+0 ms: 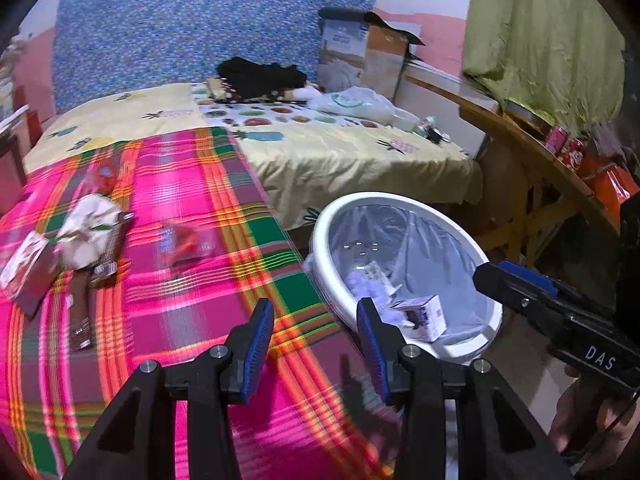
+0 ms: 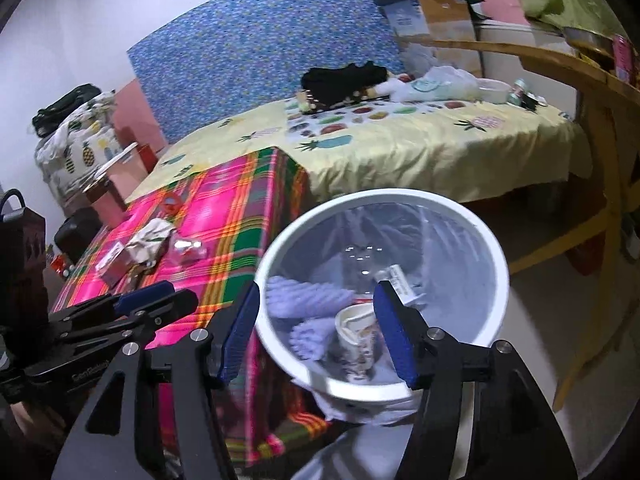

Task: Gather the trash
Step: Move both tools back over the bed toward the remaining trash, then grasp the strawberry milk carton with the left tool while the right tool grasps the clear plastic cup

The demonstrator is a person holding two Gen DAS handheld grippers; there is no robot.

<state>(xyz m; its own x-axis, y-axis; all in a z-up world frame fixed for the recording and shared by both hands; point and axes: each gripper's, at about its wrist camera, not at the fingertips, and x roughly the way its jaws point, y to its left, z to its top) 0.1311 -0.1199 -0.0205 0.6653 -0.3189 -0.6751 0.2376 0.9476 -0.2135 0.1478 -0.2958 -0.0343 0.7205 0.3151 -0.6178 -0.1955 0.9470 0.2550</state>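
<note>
So both grippers are hanging out around the white bin [image 2: 496, 248], which is sitting on the floor just right of the table with the pink plaid cloth [image 1: 192, 280]. The bin is lined with a clear plastic bag and it's already holding stuff — a crumpled paper cup [image 2: 356, 340], some pale purple ribbed material [image 2: 304, 296], and a small white box [image 1: 424, 316] that's showing up in the left wrist view.

The right gripper [image 2: 320, 324] is hovering right over the near rim of the bin with its blue-padded jaws spread wide, and nothing is pinched between them; the cup is lying below, inside the bin. The left gripper [image 1: 316, 344] is sitting over the near right corner of the table, jaws partly apart and empty too.

Trash still sitting on the cloth, over on the left side: a crumpled white wrapper [image 1: 88, 232], a small reddish carton [image 1: 24, 272] just left of it, a dark brown wrapper [image 1: 84, 312] lying flat, and a clear packet with red print [image 1: 188, 244] nearer the middle. Everything there is looking a bit blurred, so I can't read any labels.

Further back a bed with a yellow pineapple sheet [image 1: 328, 156] is filling the far side — black clothing [image 1: 260, 76] is lying on it.
</note>
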